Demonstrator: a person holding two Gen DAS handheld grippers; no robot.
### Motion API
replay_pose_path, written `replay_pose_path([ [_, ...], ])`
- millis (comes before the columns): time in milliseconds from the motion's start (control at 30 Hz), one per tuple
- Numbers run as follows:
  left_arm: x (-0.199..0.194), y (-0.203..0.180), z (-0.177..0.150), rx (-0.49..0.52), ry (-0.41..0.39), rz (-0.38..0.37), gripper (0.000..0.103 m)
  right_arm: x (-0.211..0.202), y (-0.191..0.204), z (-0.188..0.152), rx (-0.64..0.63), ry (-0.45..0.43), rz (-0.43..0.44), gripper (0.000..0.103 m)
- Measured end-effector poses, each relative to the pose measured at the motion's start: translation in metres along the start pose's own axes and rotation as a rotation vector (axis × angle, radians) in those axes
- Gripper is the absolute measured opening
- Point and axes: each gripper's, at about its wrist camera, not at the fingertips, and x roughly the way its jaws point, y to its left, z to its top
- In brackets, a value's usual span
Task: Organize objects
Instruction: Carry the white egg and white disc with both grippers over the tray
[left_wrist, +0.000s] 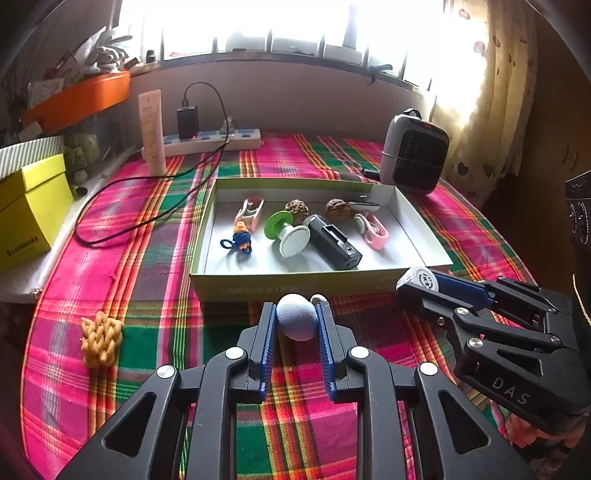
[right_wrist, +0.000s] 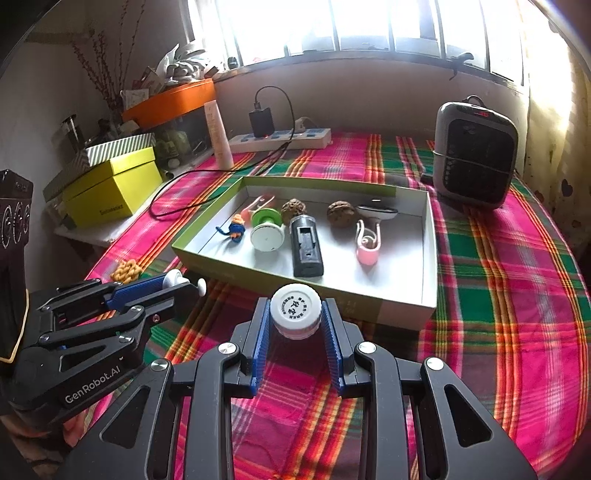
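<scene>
My left gripper (left_wrist: 296, 318) is shut on a pale blue-grey egg-shaped object (left_wrist: 297, 316) with a small white knob, held just in front of the shallow green-rimmed box (left_wrist: 258, 286). My right gripper (right_wrist: 294, 314) is shut on a white round-capped bottle (right_wrist: 295, 309), also in front of the box (right_wrist: 402, 310). Each gripper shows in the other's view: the right gripper (left_wrist: 419, 282) at the right, the left gripper (right_wrist: 181, 282) at the left. Inside the box lie a green and white spool (left_wrist: 287, 232), a black device (left_wrist: 334, 242), two walnuts, pink clips and a blue-orange knot.
A yellow woven knot (left_wrist: 101, 339) lies on the plaid cloth at the left. Behind the box stand a grey heater (left_wrist: 413, 153), a power strip (left_wrist: 212, 142) with a trailing black cable, and a white tube (left_wrist: 152, 133). A yellow box (left_wrist: 31, 208) sits at far left.
</scene>
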Motion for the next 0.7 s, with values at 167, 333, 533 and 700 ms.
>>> replay_pose_path([
  [167,0.004,-0.001,0.007,-0.001,-0.003,0.001,0.02,0.002,-0.007,0.008,0.004,-0.006,-0.01,0.029],
  [333,0.01,0.002,0.019,-0.008,-0.012,0.002,0.02,0.008,-0.015,0.019,0.007,-0.01,-0.023,0.029],
  [533,0.02,0.009,0.031,-0.015,-0.014,0.007,0.02,0.021,-0.023,0.03,0.015,-0.002,-0.028,0.029],
  [700,0.03,0.011,0.038,-0.01,-0.013,0.008,0.02,0.032,-0.025,0.036,0.013,0.008,-0.032,0.029],
])
